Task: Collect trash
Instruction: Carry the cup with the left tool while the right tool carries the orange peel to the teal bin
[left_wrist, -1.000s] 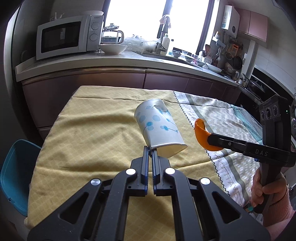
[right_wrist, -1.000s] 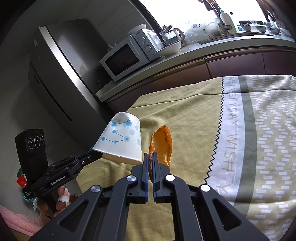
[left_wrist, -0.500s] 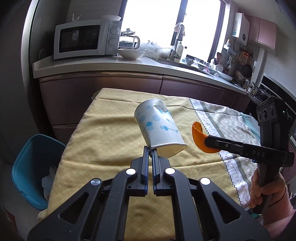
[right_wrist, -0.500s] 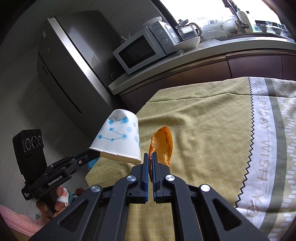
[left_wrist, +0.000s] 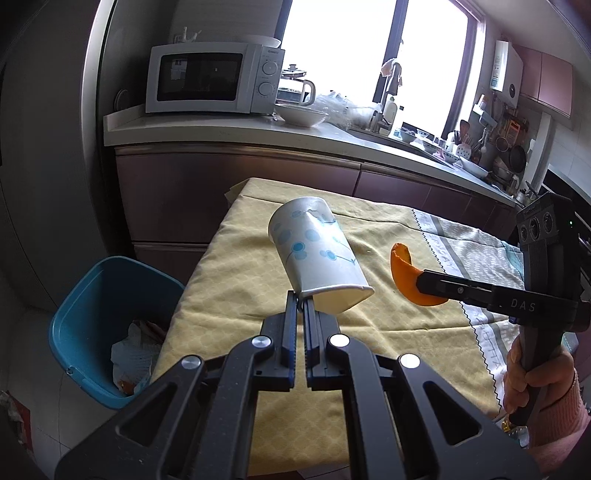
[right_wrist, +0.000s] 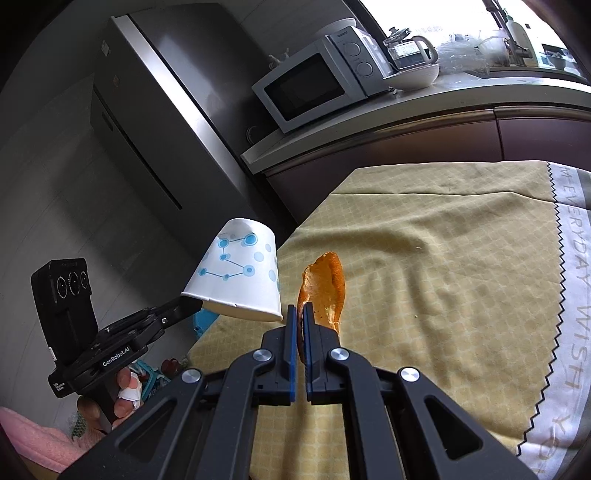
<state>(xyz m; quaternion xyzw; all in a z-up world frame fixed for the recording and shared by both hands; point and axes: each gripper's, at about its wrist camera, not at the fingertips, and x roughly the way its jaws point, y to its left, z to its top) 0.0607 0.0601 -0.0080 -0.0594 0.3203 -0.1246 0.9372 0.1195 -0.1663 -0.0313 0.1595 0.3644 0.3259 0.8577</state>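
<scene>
Left hand-held gripper (left_wrist: 301, 301) pinches the paper cup's (left_wrist: 316, 253) rim; right hand-held gripper (right_wrist: 300, 312) pinches orange peel (right_wrist: 325, 288).

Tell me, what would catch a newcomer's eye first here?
A white paper cup with blue dots, pinched by its rim in the left gripper above the yellow tablecloth. Beside it, the right gripper holds a curl of orange peel. A blue bin with crumpled trash waits on the floor left of the table.

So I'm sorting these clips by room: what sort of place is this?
A home kitchen, most likely: a microwave sits on the counter, a tall fridge stands beside it, and utensils crowd the far counter.
</scene>
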